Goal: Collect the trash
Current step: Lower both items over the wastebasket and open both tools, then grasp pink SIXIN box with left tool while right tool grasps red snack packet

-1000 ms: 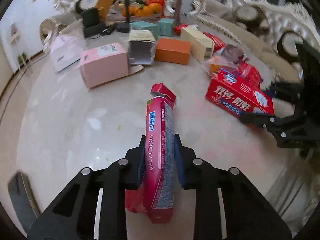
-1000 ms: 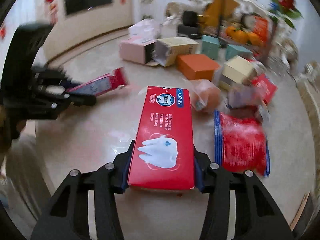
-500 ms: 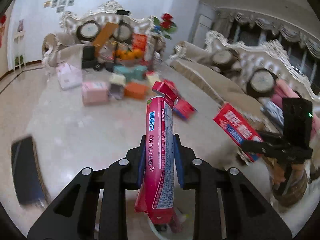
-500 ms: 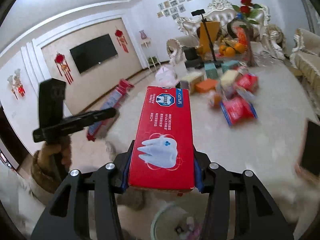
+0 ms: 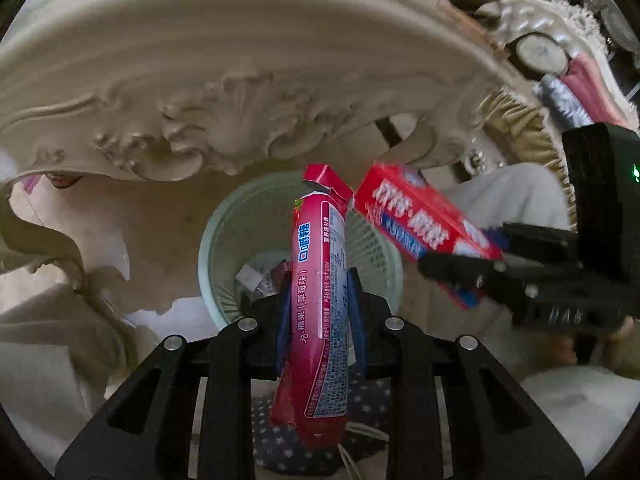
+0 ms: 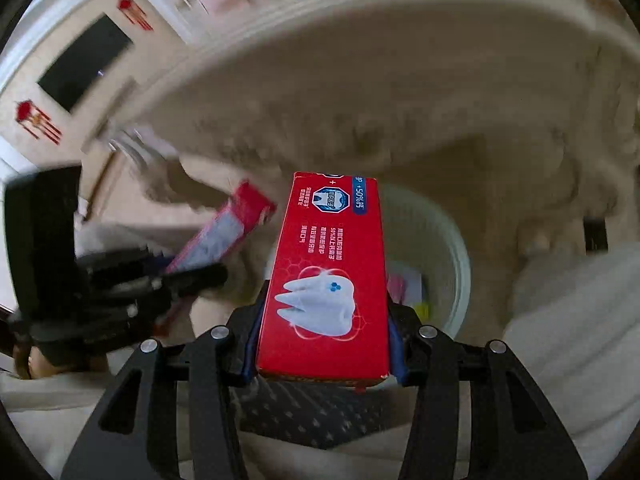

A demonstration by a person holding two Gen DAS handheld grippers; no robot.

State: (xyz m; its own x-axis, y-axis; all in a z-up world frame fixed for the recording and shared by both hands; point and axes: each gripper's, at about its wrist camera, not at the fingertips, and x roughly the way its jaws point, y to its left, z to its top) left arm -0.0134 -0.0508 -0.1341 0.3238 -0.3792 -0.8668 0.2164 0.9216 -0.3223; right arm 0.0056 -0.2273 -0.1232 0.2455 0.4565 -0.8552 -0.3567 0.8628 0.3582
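Observation:
My left gripper [image 5: 318, 300] is shut on a long pink candy box [image 5: 320, 312] with an open red flap and holds it above a pale green mesh waste basket [image 5: 224, 224]. My right gripper [image 6: 322, 312] is shut on a red toothpaste box [image 6: 328, 264] with a white tooth picture, also above the basket [image 6: 452, 248]. The red box [image 5: 420, 220] and the right gripper [image 5: 500, 276] show at the right of the left wrist view. The pink box [image 6: 224, 236] and left gripper [image 6: 160, 280] show blurred at the left of the right wrist view.
The carved beige table edge [image 5: 200, 112] hangs over the basket. Some trash [image 5: 260, 276] lies inside the basket. A dark starred cloth [image 6: 312, 408] is below the grippers. Light trouser fabric [image 6: 580, 340] is at the right.
Both grippers have swung down from above the table to below its edge and now point at the green basket. Each still holds its box.

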